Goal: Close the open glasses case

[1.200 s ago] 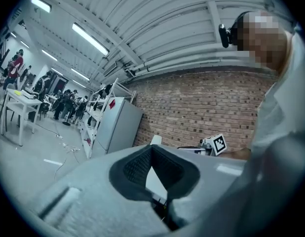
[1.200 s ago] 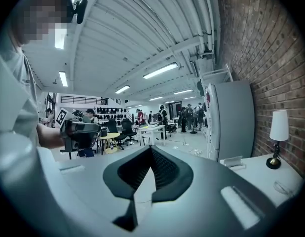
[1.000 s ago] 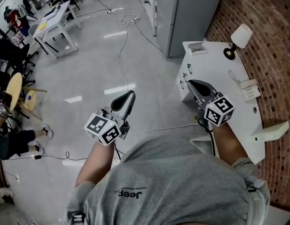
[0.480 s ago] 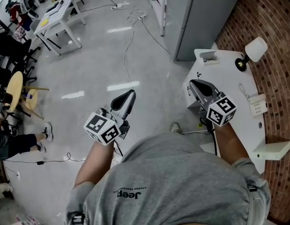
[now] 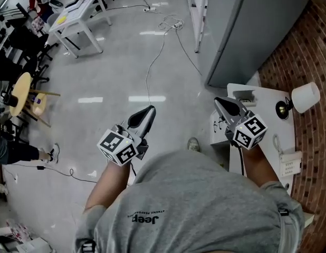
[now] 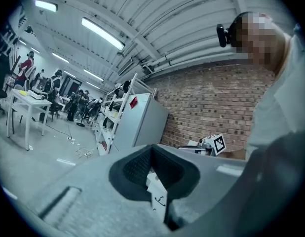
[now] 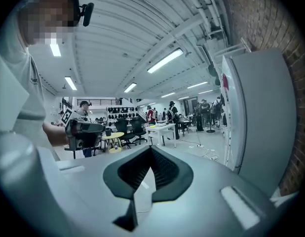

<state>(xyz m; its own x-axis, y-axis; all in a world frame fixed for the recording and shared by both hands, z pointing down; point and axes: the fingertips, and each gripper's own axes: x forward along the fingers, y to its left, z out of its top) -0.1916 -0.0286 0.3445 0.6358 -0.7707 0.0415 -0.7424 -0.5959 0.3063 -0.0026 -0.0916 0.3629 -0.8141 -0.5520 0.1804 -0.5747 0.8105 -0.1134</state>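
Both grippers are held out level in front of the person's chest, over the floor. My left gripper [image 5: 150, 110] is shut and empty, its dark jaws [image 6: 152, 148] pressed together. My right gripper [image 5: 218, 100] is also shut and empty [image 7: 151, 150], its tip near the edge of the white table [image 5: 264, 121]. A small pale boxy object [image 5: 242, 95] sits at that table's far corner; it is too small to tell whether it is the glasses case. Each gripper's marker cube shows in the other's view: the right gripper [image 6: 212, 143] and the left gripper [image 7: 81, 129].
A lamp [image 5: 302, 97] and a white phone-like device [image 5: 289, 163] stand on the table by the brick wall. A grey cabinet [image 5: 246, 30] rises behind the table. Cables [image 5: 152, 67] trail across the floor. White desks [image 5: 78, 8] and a yellow chair [image 5: 19, 91] are far left.
The person has walked forward: the table, lamp and cabinet have slid down and to the right in the head view. Both grippers have stayed shut and kept their place before the body.
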